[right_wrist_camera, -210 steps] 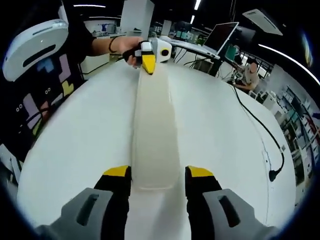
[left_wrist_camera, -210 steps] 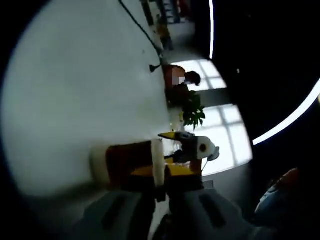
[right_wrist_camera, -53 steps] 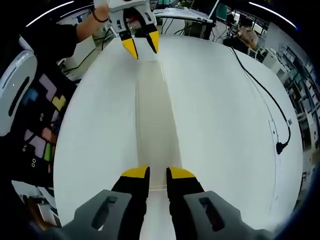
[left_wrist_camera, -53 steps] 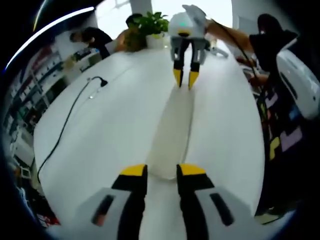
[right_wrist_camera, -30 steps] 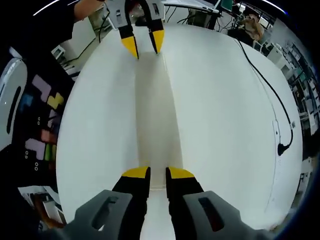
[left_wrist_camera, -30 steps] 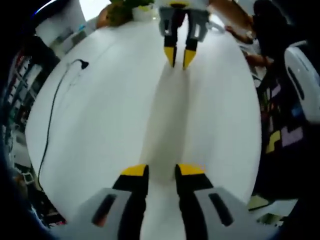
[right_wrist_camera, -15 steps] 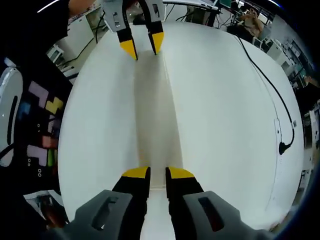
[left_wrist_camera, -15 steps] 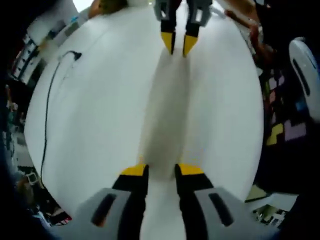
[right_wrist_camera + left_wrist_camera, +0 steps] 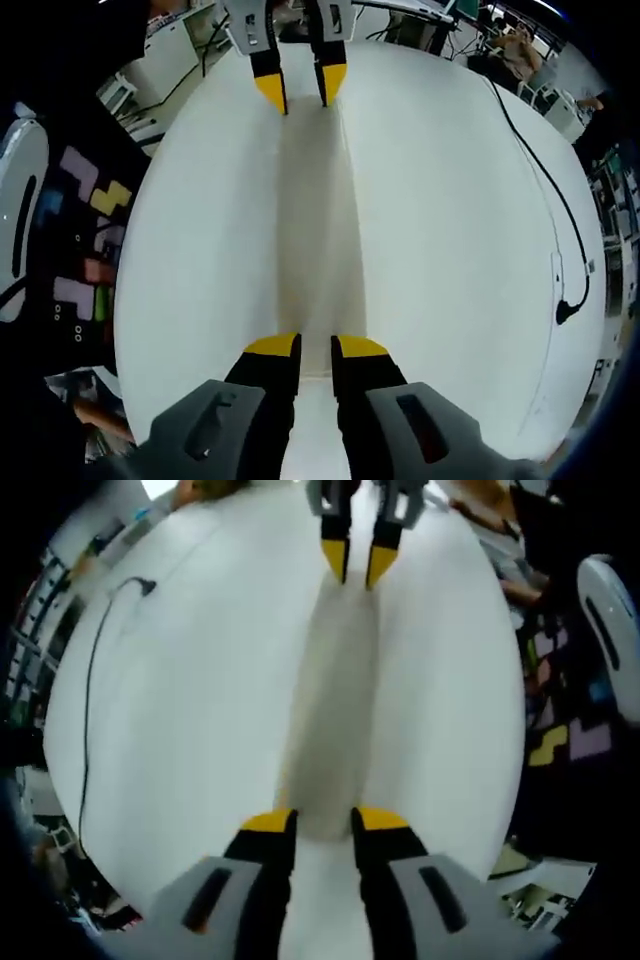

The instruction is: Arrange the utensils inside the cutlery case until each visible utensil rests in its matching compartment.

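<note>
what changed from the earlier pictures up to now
Seven seconds ago the left gripper was rolled on its side, looking across the room, and the right gripper's jaws stood wide apart around the long pale case. Now both grippers face each other with jaws narrowed on opposite ends of the case. Over the last two seconds little has changed: the case still lies lengthwise on the white table, cable in place.

White oval tabletop (image 9: pixel 180 700), surface bare apart from a thin black cable (image 9: pixel 556 245) that runs along its far-right side in the right gripper view and ends in a small dark plug (image 9: pixel 566 312) near the edge. Same cable (image 9: pixel 88 695) lies along the left side in the left gripper view. Dark cloth with coloured block shapes (image 9: pixel 88 235) sits beside the left edge.
</note>
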A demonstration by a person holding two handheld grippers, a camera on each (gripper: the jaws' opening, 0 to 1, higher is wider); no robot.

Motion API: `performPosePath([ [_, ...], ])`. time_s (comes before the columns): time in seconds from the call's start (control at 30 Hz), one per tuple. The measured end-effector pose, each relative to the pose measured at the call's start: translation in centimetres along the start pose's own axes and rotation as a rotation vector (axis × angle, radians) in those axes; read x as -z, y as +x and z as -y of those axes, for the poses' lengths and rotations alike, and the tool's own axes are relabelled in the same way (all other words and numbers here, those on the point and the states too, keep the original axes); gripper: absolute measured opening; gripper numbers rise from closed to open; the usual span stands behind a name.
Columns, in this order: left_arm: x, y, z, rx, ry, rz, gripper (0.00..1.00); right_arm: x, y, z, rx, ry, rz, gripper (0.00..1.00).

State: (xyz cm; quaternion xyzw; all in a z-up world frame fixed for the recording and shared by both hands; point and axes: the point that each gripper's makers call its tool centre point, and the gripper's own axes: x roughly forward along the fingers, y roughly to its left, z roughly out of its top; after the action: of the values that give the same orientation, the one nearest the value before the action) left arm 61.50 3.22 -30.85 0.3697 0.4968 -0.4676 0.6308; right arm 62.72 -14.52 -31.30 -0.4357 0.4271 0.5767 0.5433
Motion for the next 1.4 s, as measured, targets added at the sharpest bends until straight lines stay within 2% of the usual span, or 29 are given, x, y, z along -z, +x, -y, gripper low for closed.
performPosePath([
  [0.13,0.01,-0.01,-0.08,0.008,-0.004,-0.004,0.24,-0.11,-0.02,0.00,0.004,-0.029,0.006,0.11],
  [0.37,-0.10,0.07,-0.08,0.010,0.001,-0.024,0.24,-0.12,-0.07,0.10,0.017,0.002,0.025,0.11],
  [0.57,-0.13,0.09,-0.02,0.018,0.003,-0.044,0.24,-0.05,-0.04,-0.08,0.018,-0.010,0.011,0.11],
  [0.8,-0.16,0.11,-0.02,0.019,0.003,-0.038,0.24,-0.01,-0.03,-0.15,0.013,-0.026,0.010,0.10],
  [1.1,-0.21,0.22,-0.09,0.032,0.013,-0.100,0.24,-0.02,0.02,-0.17,0.010,-0.017,0.008,0.09],
  [1.4,-0.18,0.24,-0.17,0.034,0.018,-0.095,0.24,-0.04,0.06,-0.01,-0.010,-0.029,0.003,0.09],
])
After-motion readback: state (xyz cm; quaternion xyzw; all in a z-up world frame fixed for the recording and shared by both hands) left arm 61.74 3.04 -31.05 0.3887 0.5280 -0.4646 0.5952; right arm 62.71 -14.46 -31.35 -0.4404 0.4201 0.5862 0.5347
